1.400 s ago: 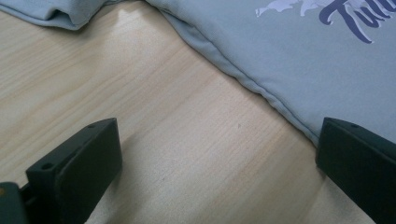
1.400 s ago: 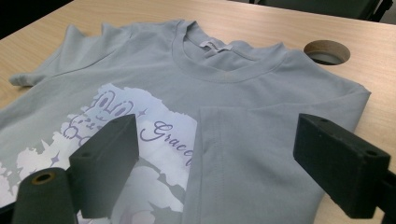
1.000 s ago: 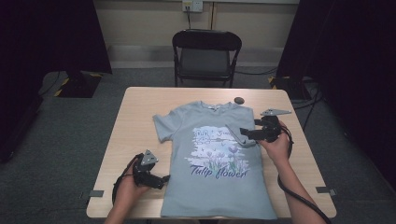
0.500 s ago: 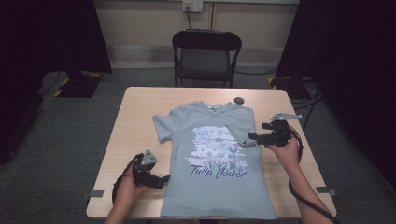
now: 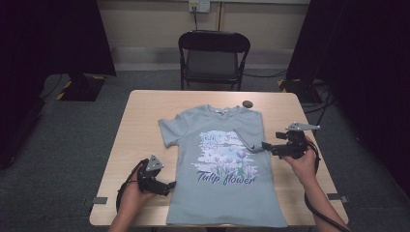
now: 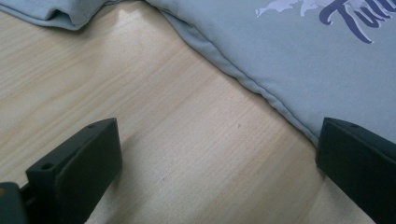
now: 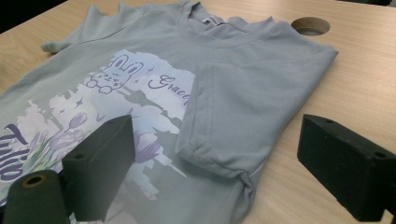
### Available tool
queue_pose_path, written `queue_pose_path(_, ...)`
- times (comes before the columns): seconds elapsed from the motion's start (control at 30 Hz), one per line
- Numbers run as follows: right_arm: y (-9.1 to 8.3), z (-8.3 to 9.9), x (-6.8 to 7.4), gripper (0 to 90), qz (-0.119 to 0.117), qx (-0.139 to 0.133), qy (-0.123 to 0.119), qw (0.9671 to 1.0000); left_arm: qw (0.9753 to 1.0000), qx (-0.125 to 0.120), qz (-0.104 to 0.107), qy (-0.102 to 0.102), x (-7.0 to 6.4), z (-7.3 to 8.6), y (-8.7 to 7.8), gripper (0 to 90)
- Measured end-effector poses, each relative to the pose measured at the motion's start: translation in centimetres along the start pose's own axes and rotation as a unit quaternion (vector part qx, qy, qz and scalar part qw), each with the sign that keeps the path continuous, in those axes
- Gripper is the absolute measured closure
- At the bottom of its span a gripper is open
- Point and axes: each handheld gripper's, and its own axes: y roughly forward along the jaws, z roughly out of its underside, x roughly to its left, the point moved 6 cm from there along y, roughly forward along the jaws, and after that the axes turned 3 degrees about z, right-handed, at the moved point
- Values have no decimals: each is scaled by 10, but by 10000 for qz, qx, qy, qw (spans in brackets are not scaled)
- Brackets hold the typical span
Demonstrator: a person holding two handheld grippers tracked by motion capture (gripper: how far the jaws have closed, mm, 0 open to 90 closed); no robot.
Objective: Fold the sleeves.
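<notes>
A grey-blue T-shirt (image 5: pixel 222 193) printed "Tulip flower" lies flat, front up, on the wooden table (image 5: pixel 140 125). Its sleeve (image 5: pixel 244 140) on the table's right side is folded inward over the chest. My right gripper (image 5: pixel 267 146) hovers just right of that fold, open. In the right gripper view the folded sleeve (image 7: pixel 233 112) lies ahead of the wide-apart jaws, untouched. My left gripper (image 5: pixel 169 186) rests low at the shirt's left side edge near the hem, open. In the left gripper view, bare wood (image 6: pixel 163 140) shows between the jaws and the shirt's seam (image 6: pixel 261 88) runs toward the right jaw.
A round cable hole (image 5: pixel 247 103) sits in the table just beyond the shirt's collar. A black folding chair (image 5: pixel 212 53) stands behind the table. Dark curtains hang at both sides, and cables lie on the floor at the right (image 5: pixel 319 96).
My right gripper has drawn back a little to the right and nearer the person, away from the folded sleeve. The left gripper and the shirt have stayed put.
</notes>
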Motion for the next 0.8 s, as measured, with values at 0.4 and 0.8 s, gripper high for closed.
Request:
queue_pose_path(0.4,-2,17,4,104,-102,65,-20,9999,10000,0,0,1,0,0,0,0)
queue_pose_path(0.8,-6,36,4,104,-122,99,-42,9999,10000,0,0,1,0,0,0,0)
